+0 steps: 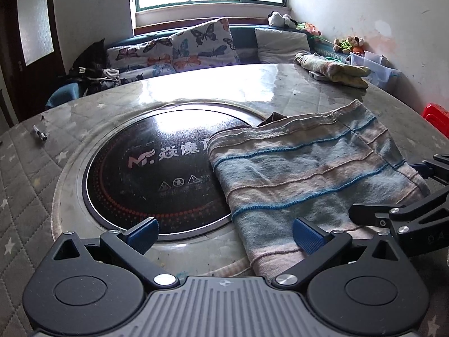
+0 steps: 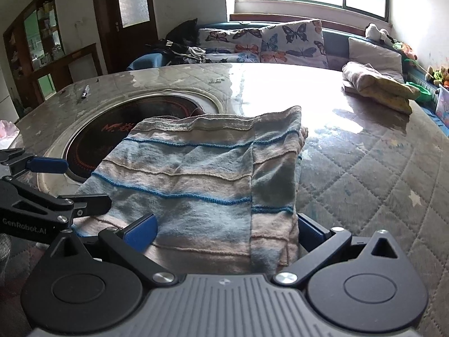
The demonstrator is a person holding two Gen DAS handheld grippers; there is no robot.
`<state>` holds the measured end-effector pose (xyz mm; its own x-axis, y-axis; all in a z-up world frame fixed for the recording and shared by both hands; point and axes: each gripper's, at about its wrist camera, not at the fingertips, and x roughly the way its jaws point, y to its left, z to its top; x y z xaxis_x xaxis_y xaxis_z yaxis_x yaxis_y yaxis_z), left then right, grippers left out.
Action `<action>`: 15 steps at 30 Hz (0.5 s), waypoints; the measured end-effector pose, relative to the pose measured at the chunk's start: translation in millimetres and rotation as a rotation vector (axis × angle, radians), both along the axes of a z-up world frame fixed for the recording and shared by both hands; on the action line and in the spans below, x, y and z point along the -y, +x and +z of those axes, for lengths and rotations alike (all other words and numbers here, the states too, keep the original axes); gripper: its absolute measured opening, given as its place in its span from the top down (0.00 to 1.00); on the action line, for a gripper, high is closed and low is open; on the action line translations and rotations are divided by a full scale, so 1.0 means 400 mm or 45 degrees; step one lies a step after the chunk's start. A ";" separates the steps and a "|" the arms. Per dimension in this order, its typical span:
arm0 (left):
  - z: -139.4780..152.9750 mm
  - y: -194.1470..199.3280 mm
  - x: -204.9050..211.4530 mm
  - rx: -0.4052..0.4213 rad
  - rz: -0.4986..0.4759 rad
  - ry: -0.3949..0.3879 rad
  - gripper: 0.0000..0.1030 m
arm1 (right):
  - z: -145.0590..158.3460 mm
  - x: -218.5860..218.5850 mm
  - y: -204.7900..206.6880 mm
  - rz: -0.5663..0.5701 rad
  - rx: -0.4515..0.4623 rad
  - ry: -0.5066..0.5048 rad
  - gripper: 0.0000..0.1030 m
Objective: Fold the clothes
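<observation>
The striped garment (image 2: 202,185) lies folded on the bench (image 2: 364,168), partly over the round cooktop (image 1: 146,174); the right hand-held gripper (image 2: 224,230), fingers spread, straddles its near edge. The left hand-held gripper (image 1: 224,231), also spread, sits off its left corner, long axis running away.

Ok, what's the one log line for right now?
task: fold clothes | striped garment: folded on table | left tongs: open | right tongs: open, straddling garment
</observation>
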<state>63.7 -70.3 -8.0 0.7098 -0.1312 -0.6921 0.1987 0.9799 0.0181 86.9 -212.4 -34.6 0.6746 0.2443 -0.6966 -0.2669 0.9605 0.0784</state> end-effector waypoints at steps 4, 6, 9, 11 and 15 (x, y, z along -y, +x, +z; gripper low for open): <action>0.010 0.007 0.001 -0.030 0.015 -0.017 0.00 | 0.004 -0.002 -0.001 -0.012 -0.010 0.003 0.02; 0.017 0.015 0.001 -0.045 0.022 -0.031 0.00 | 0.009 -0.001 0.001 -0.018 -0.022 0.016 0.05; 0.024 0.021 -0.001 -0.047 0.028 -0.049 0.00 | 0.012 0.010 0.001 -0.024 -0.024 0.051 0.09; 0.020 0.019 -0.003 -0.055 0.036 -0.057 0.00 | 0.010 0.017 -0.004 -0.030 -0.010 0.066 0.11; 0.015 0.011 -0.011 -0.080 0.048 -0.085 0.00 | 0.014 0.028 -0.010 -0.032 -0.005 0.102 0.19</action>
